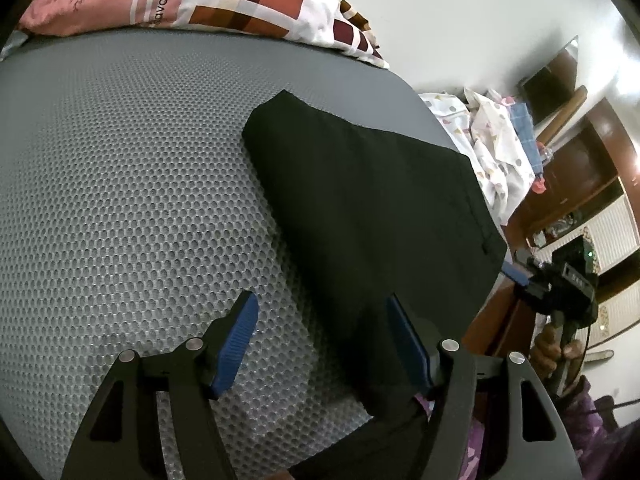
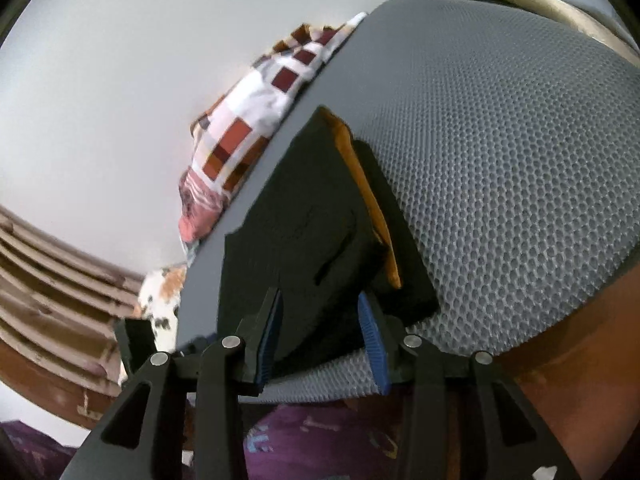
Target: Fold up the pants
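The black pants (image 1: 360,208) lie folded into a compact stack on the grey mesh mattress (image 1: 120,200). In the right wrist view the pants (image 2: 308,220) show an orange lining strip (image 2: 372,200) between layers. My left gripper (image 1: 320,308) is open above the near left edge of the pants, holding nothing. My right gripper (image 2: 320,304) is open at the near edge of the stack, its blue pads (image 2: 370,332) on either side of the corner, empty. The right gripper also shows in the left wrist view (image 1: 560,280), off the mattress edge, held by a hand.
A patchwork pillow (image 1: 224,0) lies at the head of the mattress, also in the right wrist view (image 2: 248,128). A patterned sheet (image 1: 492,140) is heaped beyond the far edge. Wooden furniture (image 1: 580,168) stands to the right. The white wall (image 2: 100,100) runs along the bed.
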{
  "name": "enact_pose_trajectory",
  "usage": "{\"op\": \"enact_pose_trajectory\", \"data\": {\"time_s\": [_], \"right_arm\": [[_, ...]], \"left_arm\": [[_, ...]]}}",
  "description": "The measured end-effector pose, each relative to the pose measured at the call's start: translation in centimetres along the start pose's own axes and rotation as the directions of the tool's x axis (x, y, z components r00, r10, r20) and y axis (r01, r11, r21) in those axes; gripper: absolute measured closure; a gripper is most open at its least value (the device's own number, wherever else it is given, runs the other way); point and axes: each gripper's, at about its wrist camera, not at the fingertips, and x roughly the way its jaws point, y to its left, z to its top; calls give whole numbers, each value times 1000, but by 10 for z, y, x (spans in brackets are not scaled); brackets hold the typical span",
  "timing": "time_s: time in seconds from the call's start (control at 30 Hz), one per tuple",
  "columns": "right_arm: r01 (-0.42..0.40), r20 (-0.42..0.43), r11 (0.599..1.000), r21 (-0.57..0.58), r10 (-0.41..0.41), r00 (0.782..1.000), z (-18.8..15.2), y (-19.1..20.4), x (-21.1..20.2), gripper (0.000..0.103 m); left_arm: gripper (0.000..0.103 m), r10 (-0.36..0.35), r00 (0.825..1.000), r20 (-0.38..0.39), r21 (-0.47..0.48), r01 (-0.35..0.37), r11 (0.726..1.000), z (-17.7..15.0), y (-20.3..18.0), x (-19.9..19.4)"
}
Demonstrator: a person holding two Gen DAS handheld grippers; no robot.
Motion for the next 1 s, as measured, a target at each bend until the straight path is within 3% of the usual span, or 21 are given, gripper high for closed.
{"op": "enact_pose_trajectory", "data": {"time_s": [0.2,0.27,0.33,0.5,0.53,0.63,0.73,0.93,1.0], "right_arm": [[-2,19,996,84,1,1000,10,-11,7,67],[3,18,996,87,-5,1000,11,-11,11,93],[-17,14,995,99,16,1000,11,-9,13,93],[-240,47,954,179,235,971,10,3,-3,93],[-250,40,947,202,248,968,9,0,-2,93],[-167,-7,943,287,177,984,-2,-31,7,93],[-212,3,893,398,230,973,-9,-62,17,98],[-205,-12,903,378,226,974,-2,-52,15,95],[-170,-30,927,333,191,981,2,-44,8,92]], "left_arm": [[35,-19,1000,-3,-42,19,999,-1,7,0],[35,-14,1000,-11,-34,13,999,-1,4,1],[35,-7,1000,-15,-21,7,1000,-1,1,1],[35,-2,1000,-3,2,2,1000,7,-7,-3],[34,-5,1000,1,2,5,1000,8,-8,-3],[33,-8,1000,0,6,8,1000,10,-9,0],[33,6,1000,-28,15,-5,1000,9,-12,10],[33,17,999,-29,23,-16,1000,8,-13,15],[33,15,1000,-25,9,-15,1000,8,-10,15]]}}
